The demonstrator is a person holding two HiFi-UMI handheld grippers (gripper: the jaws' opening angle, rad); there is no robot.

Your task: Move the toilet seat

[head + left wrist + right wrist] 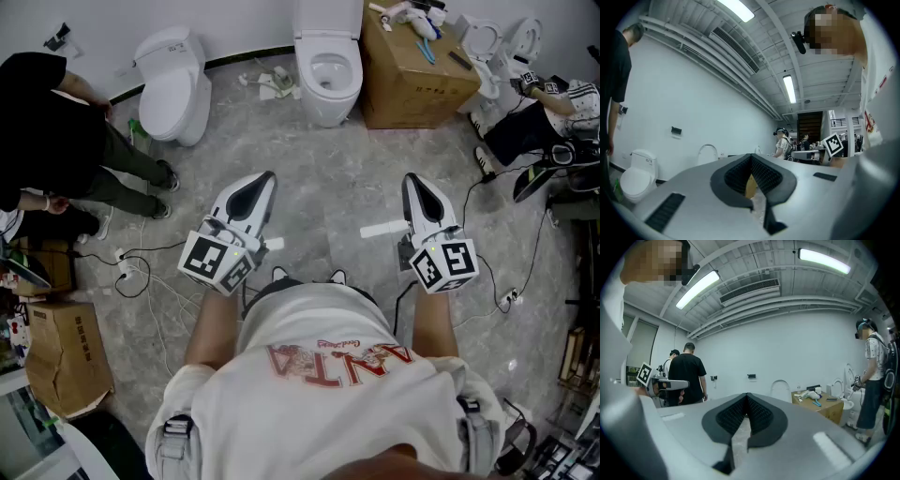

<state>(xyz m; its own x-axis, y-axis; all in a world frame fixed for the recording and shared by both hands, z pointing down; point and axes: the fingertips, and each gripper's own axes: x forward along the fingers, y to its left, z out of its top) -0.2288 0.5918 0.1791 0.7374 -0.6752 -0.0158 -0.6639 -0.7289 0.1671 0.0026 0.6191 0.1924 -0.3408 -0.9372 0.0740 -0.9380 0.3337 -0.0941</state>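
Observation:
A white toilet stands at the far wall straight ahead, its bowl open and its seat and lid raised against the wall. The raised lid shows small in the left gripper view, and as a pale lid in the right gripper view. Both grippers are held level in front of the person, well short of the toilet. My left gripper is shut with nothing in it. My right gripper is likewise shut and empty.
A second toilet with its lid down stands at the back left. A cardboard box with tools on top sits right of the centre toilet, with more toilets beyond. A person in black stands left, another crouches right. Cables lie on the floor.

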